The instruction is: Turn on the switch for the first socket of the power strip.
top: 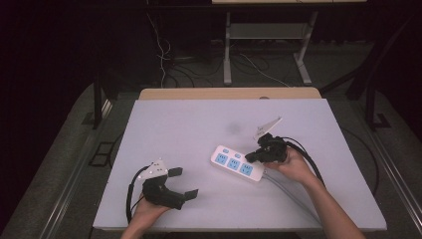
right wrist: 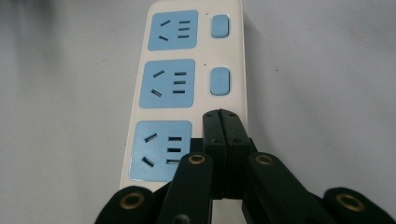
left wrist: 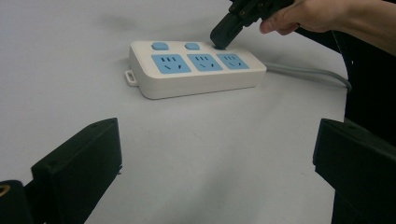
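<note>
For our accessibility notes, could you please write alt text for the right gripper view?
The shut right tongs press down on a white power strip beside its nearest blue socket, where a third switch would sit. Two blue switches lie further along, on a pale grey table.

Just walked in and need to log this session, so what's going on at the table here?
A person is working on a white power strip with three blue sockets that lies on the pale grey table top. The right gripper, jaws closed together, presses its tip down where the strip's third blue switch would sit, beside the socket nearest the grey cable. The other two blue switches are untouched. The left gripper waits apart near the table's front edge, jaws open and holding nothing.
</note>
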Demonstrator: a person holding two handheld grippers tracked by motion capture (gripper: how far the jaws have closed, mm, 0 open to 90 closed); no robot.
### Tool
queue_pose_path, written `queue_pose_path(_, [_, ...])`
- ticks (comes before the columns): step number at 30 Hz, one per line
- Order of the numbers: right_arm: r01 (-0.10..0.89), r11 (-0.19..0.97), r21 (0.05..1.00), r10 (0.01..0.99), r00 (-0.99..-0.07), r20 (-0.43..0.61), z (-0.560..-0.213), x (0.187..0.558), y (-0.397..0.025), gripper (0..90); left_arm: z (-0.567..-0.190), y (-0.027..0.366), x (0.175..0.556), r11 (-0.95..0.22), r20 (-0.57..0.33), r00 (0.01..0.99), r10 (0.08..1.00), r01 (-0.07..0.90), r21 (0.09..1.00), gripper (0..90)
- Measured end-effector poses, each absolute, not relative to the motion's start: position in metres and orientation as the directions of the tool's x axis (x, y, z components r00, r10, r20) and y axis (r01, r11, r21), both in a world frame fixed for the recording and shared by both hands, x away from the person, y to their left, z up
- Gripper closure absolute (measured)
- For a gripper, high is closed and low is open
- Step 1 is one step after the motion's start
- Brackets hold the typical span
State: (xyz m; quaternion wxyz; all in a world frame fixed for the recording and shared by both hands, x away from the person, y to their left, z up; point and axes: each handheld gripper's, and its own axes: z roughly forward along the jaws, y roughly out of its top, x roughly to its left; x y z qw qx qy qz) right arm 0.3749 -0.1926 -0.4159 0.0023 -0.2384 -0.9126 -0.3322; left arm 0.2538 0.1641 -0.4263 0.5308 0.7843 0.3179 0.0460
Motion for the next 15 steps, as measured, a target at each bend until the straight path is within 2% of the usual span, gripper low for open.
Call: queue_pose_path(15, [0.465, 0.663, 0.587, 0.44, -0.876, 0.197, -0.4145, 0.3791, -0.192, 90.0, -0.4278, 0.1645, 0.2552, -0.235, -0.274, 0.791, 0.548, 0.459, 0.857, 0.0])
